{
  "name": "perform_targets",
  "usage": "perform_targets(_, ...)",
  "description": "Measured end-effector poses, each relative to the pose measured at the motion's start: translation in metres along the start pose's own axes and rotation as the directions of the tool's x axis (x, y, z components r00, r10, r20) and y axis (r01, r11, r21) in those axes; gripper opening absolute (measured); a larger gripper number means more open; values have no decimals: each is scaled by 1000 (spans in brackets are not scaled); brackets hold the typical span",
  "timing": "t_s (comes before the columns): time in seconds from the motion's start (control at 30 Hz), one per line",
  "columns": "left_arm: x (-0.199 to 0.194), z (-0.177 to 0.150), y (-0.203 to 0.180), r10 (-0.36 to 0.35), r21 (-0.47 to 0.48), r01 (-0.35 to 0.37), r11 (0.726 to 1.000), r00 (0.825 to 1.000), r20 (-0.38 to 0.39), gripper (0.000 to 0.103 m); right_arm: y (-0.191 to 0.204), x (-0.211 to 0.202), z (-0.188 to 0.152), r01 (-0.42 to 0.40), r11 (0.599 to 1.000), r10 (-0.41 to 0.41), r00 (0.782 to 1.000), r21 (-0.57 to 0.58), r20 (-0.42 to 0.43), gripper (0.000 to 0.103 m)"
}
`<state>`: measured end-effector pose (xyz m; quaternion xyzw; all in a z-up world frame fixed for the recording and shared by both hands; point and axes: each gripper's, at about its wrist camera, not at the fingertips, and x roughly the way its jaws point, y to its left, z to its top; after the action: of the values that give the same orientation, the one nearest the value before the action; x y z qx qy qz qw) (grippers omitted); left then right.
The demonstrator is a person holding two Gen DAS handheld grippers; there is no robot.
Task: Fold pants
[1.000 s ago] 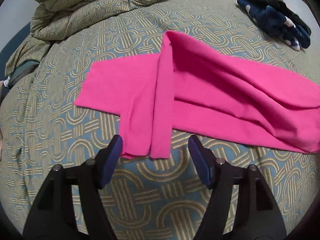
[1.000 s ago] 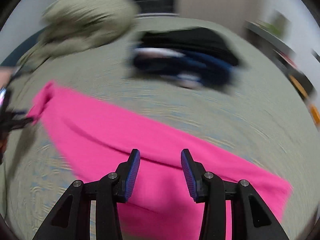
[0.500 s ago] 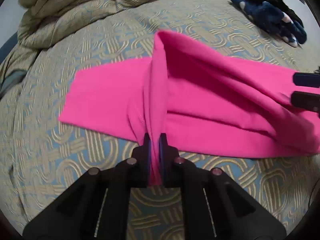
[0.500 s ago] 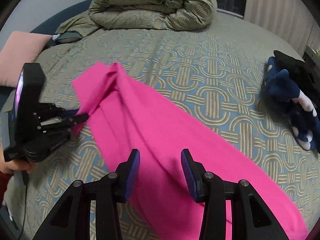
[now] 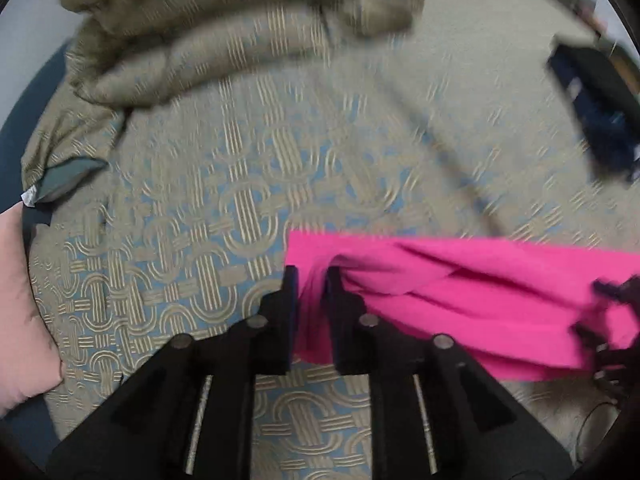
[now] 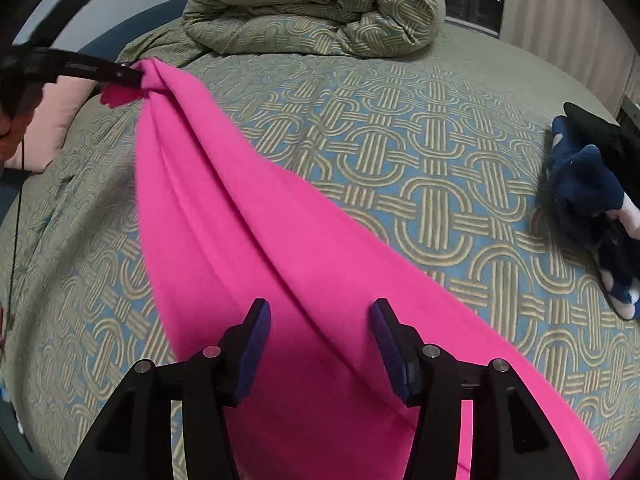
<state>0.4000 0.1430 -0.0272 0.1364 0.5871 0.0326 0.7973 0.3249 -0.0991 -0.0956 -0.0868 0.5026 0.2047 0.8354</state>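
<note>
Half a second back the left tool (image 5: 310,280) was clamped tight on a bunched end of the pink pants (image 6: 256,240) with the cloth spread on the bed (image 6: 400,152). Now that end hangs lifted off the cover; the jaws have just eased a little wider, yet the fabric is still pinched between them. The right tool (image 6: 320,344) has just widened its jaws; they stand open above the pants, gripping nothing.

In the right wrist view the pants run as one long band from the left tool (image 6: 132,76) at far upper left down past the right tool to the lower right, with lengthwise creases.

Right of the band lies open bed cover as far as the dark blue garment (image 6: 592,200). Ahead sits the folded comforter (image 6: 320,8). A pink pillow (image 5: 20,300) lies left of the left tool, at the bed's edge.
</note>
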Motion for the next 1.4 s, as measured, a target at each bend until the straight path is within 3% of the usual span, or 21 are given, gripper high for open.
perform_targets(0.03,19,-3,-2,46,8,-45,999,998,-53,34,-1,3,1,9,1000,-9,1000,0,-9,54)
perform_targets(0.1,52,-13,-5,165,33,-162,986,978,-125,36,-4,8,-1,47,999,-47,999,-12,-24,54)
perform_targets(0.17,72,-24,-7,201,56,-194,979,968,-154,36,-10,11,-4,78,997,-79,996,-24,-33,54)
perform_targets(0.33,73,-30,6,165,-13,-167,986,981,-100,49,-23,19,-6,97,995,-97,994,-7,-49,54)
perform_targets(0.47,56,-22,20,138,-60,-138,989,990,-11,49,-22,27,0,80,997,-80,995,-11,-53,54)
perform_targets(0.6,44,-20,28,-28,-105,31,994,999,30,51,-10,31,6,39,999,-41,998,-28,-41,54)
perform_targets(0.7,45,-27,23,-113,-97,118,988,992,60,62,5,34,16,25,997,-27,999,-77,-30,54)
perform_targets(0.83,65,-33,16,-97,-77,99,992,995,27,63,29,42,28,50,988,-54,998,-144,-20,54)
perform_targets(0.87,69,-33,18,-116,-93,118,989,993,33,62,34,44,31,49,987,-53,998,-154,-19,54)
perform_targets(0.9,70,-34,20,-139,-109,143,984,989,43,54,38,47,34,44,986,-48,999,-163,-18,54)
perform_targets(0.93,71,-33,23,-203,-137,209,968,978,59,34,41,49,38,42,984,-45,999,-172,-17,54)
perform_targets(1.0,71,-34,25,-254,-157,261,952,965,67,15,49,55,46,44,980,-46,999,-194,-6,54)
perform_targets(1.03,70,-32,25,-243,-155,251,955,968,68,10,53,57,48,45,978,-46,999,-205,0,54)
perform_targets(1.13,66,-29,28,-250,-171,257,951,966,64,9,68,68,65,41,969,-37,999,-243,20,50)
perform_targets(1.23,56,-17,42,-222,-215,242,946,969,110,7,89,76,83,22,956,-14,999,-293,32,38)
perform_targets(1.33,41,-3,64,-205,-282,254,925,959,193,7,105,88,103,4,949,6,1000,-316,30,10)
perform_targets(1.4,31,1,77,-159,-319,234,918,957,244,7,102,96,119,-3,961,10,1000,-278,25,4)
